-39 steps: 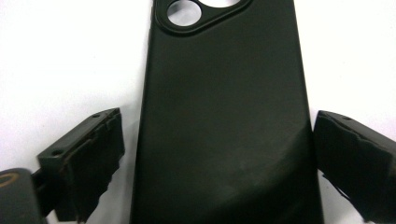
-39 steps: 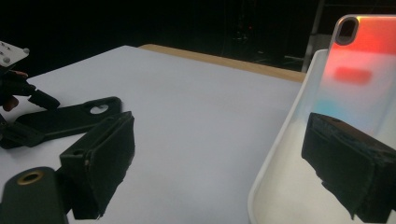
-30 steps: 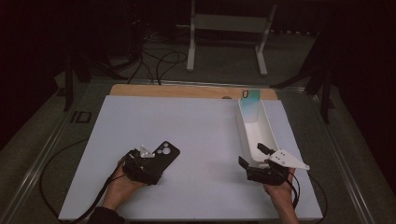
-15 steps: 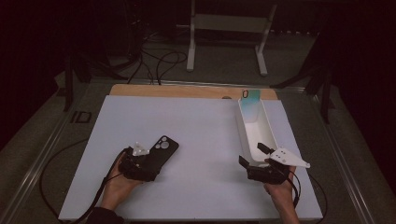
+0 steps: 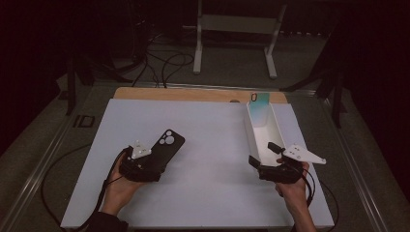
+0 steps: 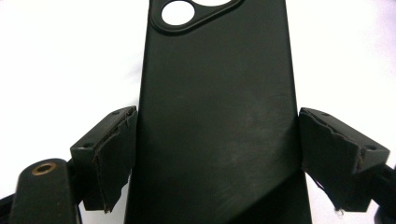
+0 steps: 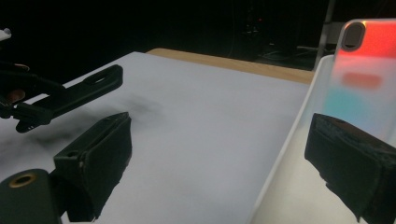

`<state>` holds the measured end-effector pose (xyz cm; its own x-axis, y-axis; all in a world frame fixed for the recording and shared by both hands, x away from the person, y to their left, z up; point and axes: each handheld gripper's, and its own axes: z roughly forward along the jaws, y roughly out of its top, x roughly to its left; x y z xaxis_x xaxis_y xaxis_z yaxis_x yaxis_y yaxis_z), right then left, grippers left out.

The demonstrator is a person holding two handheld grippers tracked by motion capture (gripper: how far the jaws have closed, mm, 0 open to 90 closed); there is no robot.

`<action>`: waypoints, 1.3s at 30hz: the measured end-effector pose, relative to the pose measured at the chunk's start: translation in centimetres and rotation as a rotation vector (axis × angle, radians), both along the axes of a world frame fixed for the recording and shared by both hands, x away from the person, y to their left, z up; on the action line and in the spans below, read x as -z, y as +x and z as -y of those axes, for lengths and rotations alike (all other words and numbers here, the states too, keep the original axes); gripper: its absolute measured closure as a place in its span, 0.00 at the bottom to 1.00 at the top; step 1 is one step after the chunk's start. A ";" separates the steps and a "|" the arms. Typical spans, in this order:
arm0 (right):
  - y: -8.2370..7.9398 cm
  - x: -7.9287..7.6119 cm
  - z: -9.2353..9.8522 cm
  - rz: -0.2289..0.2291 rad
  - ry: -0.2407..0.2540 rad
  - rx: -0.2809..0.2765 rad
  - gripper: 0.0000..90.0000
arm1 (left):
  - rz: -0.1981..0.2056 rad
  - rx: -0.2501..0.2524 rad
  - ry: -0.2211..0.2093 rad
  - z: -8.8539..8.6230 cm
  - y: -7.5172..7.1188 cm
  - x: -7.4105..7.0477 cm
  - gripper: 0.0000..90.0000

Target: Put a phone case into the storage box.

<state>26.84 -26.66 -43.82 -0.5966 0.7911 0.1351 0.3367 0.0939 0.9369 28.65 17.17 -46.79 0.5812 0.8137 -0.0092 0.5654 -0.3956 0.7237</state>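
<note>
A black phone case (image 5: 165, 147) is seen at the left of the white table surface (image 5: 212, 145), back side up, its camera cut-out toward the far end. It is held in the left gripper (image 5: 145, 166), which is gripped by the person's left hand (image 5: 118, 186).

In the left gripper view the case (image 6: 217, 116) runs lengthwise up between the two black jaws. The left pad (image 6: 112, 154) is pressed against one long edge and the right pad (image 6: 329, 149) against the other, so the left claw is pinching the case across its width, near the lower end. The cut-out end extends well beyond the jaws.

The right gripper (image 5: 273, 169) is held by the right hand (image 5: 295, 191) at the near end of a long white tray (image 5: 249, 130), at the right of the table. In the right gripper view the jaws are spread wide with nothing between them; one jaw stands over the table, the other over the tray wall (image 7: 285, 154).

An iridescent phone case (image 5: 259, 107) is leaned upright against the far end of the tray; in the right gripper view it (image 7: 364, 79) shows red and teal reflections. It is well apart from the right claw.

The left gripper (image 7: 46, 100) is also seen in the right gripper view.
</note>
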 end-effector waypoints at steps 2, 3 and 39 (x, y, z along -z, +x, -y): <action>0.3 -0.5 -0.1 0.001 0.004 -0.004 0.08 | 0.020 0.005 -0.013 0.2 0.0 -0.6 0.18; 0.3 -0.5 -0.1 0.001 0.004 -0.004 0.08 | 0.020 0.005 -0.013 0.2 0.0 -0.6 0.18; 3.7 -5.0 -5.6 -0.055 0.020 -0.182 0.09 | 0.219 0.206 -0.056 7.5 1.1 -6.4 0.18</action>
